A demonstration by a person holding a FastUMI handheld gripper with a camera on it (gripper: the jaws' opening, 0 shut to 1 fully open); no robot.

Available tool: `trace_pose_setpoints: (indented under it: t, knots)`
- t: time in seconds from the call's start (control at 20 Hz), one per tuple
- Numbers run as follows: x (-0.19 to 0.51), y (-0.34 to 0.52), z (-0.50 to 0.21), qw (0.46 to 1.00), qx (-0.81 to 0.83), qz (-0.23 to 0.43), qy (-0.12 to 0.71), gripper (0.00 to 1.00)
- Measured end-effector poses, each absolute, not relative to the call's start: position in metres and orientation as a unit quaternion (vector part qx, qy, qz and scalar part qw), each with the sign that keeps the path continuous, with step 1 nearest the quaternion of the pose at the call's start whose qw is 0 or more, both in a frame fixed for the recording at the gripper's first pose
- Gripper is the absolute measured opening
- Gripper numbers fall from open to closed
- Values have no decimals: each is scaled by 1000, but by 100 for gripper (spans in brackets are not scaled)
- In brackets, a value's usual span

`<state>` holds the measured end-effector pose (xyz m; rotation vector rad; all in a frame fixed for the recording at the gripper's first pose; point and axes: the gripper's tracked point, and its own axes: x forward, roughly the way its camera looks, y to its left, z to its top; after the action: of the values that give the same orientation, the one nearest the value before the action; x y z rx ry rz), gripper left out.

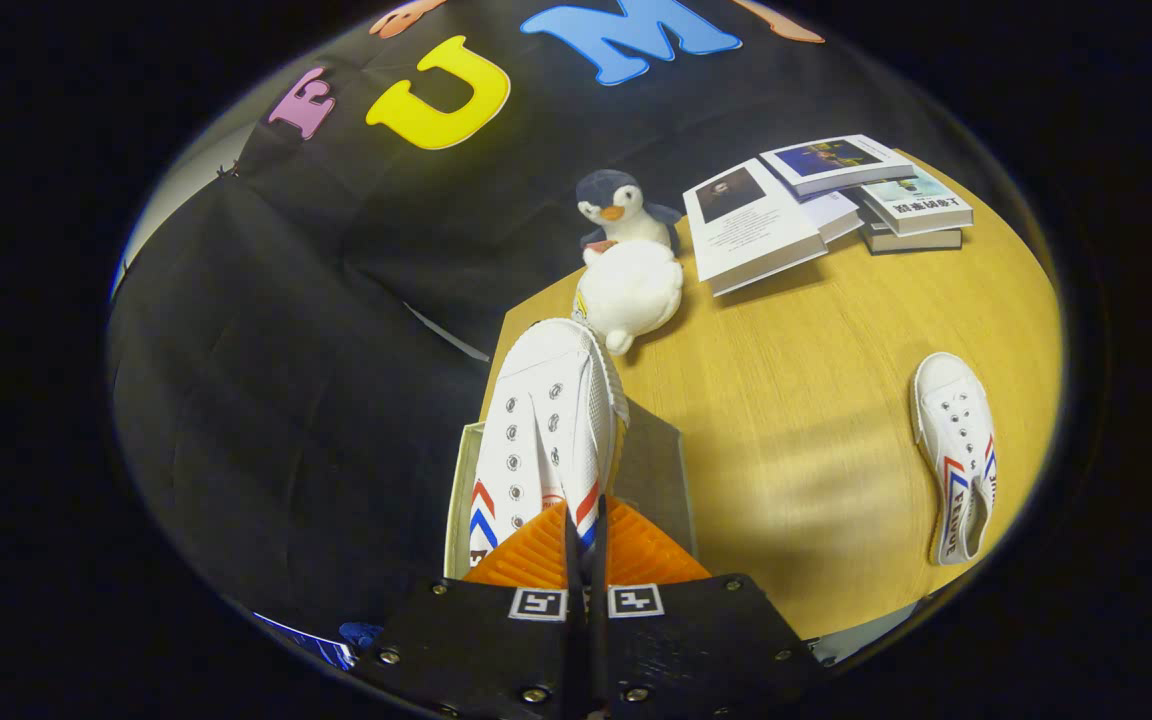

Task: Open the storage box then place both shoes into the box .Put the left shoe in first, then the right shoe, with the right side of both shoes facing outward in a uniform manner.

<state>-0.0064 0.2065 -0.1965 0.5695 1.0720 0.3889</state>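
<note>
My gripper (584,535) is shut on the rim of a white sneaker (546,420) with red and blue stripes, its toe pointing away from me. The held shoe hangs over the open storage box (656,470), whose grey inside and pale left wall show just under it at the table's left corner. The other white sneaker (956,455) lies flat on the wooden table (796,420), well to the right of the fingers, with its opening toward me.
A plush penguin (626,265) stands just beyond the held shoe's toe at the table's far edge. An open book (751,225) and a stack of books (896,205) lie at the far right. The booth's black cloth wall hangs on the left.
</note>
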Motion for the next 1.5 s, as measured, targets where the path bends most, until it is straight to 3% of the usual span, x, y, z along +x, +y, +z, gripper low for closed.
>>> trace_pose_setpoints:
  t: [0.6,1.1,1.3,1.5]
  knots:
    - [-22,303,-231,793,215,211,529,1]
    - [-41,326,-254,788,183,220,545,1]
    - [-37,328,-241,802,175,253,513,99]
    - [-34,290,-219,833,127,253,475,98]
